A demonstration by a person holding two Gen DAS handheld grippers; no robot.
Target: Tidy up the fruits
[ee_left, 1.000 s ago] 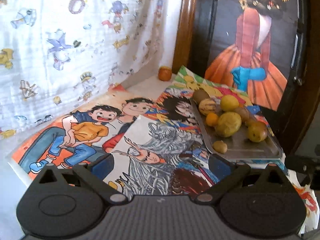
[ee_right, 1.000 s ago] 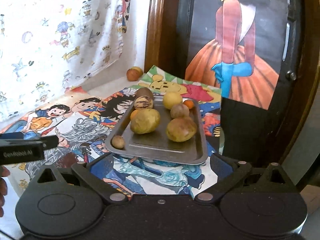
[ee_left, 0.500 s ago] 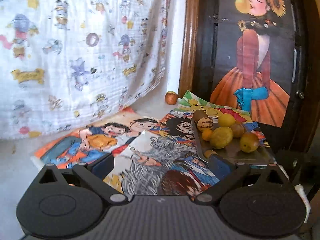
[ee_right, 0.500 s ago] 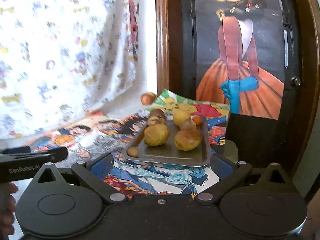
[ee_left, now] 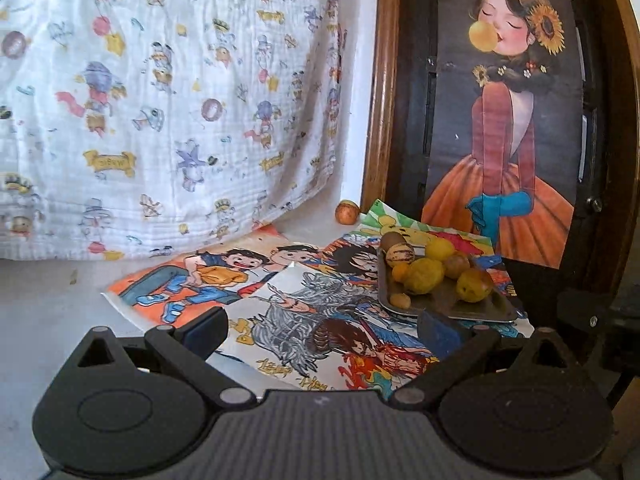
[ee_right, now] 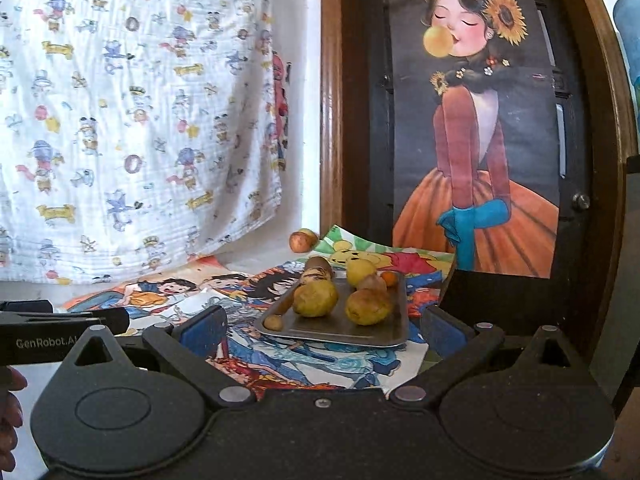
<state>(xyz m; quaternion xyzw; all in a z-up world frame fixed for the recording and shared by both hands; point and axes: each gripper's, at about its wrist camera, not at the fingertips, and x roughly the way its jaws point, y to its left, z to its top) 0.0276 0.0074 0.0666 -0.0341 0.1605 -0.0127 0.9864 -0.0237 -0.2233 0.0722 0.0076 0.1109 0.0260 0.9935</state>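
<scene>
Both tongs have drawn back and tilted up since a second ago: the tray (ee_right: 394, 320) of fruit now sits smaller and lower in each view, and the poster (ee_right: 476, 128) of the girl shows up to her hat. The left tongs (ee_left: 322, 326) are spread wide with nothing between the fingers, over the comic sheets (ee_left: 304, 312) on the bench (ee_left: 44, 312). The right tongs (ee_right: 322, 326) are likewise released and empty, the tray framed between their blue pads (ee_right: 202, 330).

The tray lies at centre right of the left view (ee_left: 496, 308) and just below centre of the right view. Its long axis runs from the near edge away toward the poster, slightly angled to the right. On it the fruit crowds the far half: two large yellow ones (ee_right: 316, 298) side by side in the middle, smaller ones behind, one small brown piece (ee_right: 274, 322) alone at the near left corner. One loose fruit (ee_right: 302, 240) rests off the tray on the bench, by the wooden frame (ee_right: 330, 100), below the patterned cloth (ee_right: 132, 120). At the left edge of the right view, fingers (ee_right: 10, 408) show below the left tongs' body.
</scene>
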